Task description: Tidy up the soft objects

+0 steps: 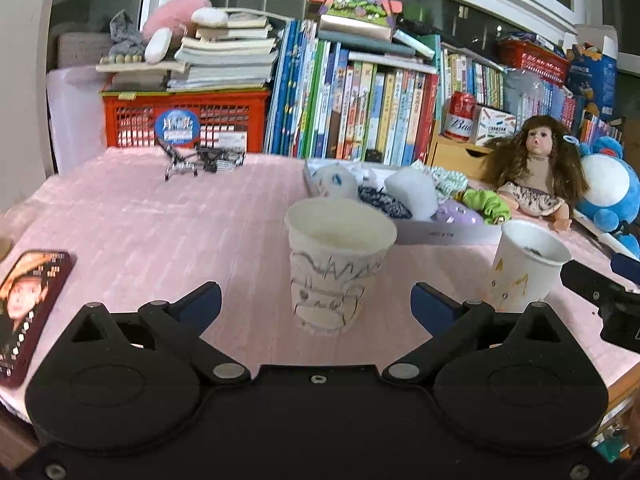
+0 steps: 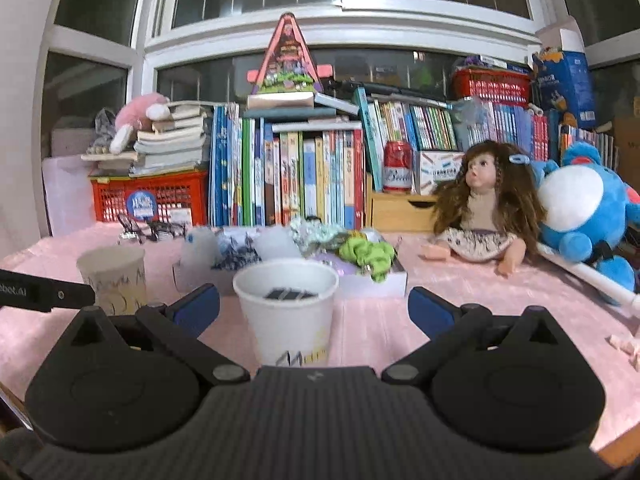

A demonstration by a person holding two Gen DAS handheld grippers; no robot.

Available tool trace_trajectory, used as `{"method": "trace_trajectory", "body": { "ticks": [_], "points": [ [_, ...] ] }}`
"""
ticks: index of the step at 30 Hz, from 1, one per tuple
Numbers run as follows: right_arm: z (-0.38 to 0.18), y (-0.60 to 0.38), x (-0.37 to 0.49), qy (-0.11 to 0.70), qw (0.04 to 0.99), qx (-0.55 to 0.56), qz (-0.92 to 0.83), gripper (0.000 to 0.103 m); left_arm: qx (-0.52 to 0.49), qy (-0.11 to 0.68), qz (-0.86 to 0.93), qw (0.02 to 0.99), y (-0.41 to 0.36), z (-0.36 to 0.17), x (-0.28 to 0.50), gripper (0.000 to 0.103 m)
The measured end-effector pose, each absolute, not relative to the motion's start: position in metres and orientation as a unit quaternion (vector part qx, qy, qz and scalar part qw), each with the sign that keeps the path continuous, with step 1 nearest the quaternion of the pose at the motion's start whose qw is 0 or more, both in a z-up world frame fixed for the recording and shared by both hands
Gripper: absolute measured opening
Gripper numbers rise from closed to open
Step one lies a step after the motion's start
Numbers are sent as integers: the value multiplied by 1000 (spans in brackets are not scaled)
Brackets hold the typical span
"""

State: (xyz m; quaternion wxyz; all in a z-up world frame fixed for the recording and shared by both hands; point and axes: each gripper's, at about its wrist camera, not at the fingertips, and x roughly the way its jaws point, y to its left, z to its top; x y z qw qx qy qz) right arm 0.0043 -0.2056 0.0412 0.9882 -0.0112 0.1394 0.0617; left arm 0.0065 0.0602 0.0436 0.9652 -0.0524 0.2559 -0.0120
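Pink cloth [image 1: 160, 232] covers the table, and both grippers hang just above it. The left gripper [image 1: 316, 306] has its blue-tipped jaws wide apart, with a white paper cup with grey pencil scribbles [image 1: 338, 264] standing upright between them; the tips do not touch it. The right gripper [image 2: 314, 308] also has its jaws wide apart, on either side of a white paper cup with yellow marks near its bottom [image 2: 286, 312], and they are not touching it either.

Only the right view looks down into that cup, where something small and dark [image 2: 286, 294] lies inside. Only the left view shows a dark red card with a face on it [image 1: 28, 308], lying flat at the near left edge of the table. Each view catches a bit of the other gripper at its side.

Behind the cups sits a shallow white box [image 1: 444, 234] full of soft things: a white fluffy lump [image 1: 412, 196], a dark patterned cloth [image 1: 384, 202], a purple soft piece [image 1: 458, 214] and a bright green knitted piece [image 2: 366, 256]. They are heaped close together, with the green one hanging over the box's right edge. To the right of the box sits a brown-haired doll in a frilly dress [image 2: 486, 212], leaning beside a big blue and white plush toy [image 2: 584, 216]. Farthest back stands a row of colourful books [image 2: 288, 176].
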Motion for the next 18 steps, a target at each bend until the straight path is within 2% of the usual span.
{"method": "trace_trajectory", "body": {
  "ticks": [18],
  "points": [
    [-1, -200, 12, 217, 975, -7, 39, 103, -43, 300, 11, 953, 50, 2, 9, 101]
  ]
}}
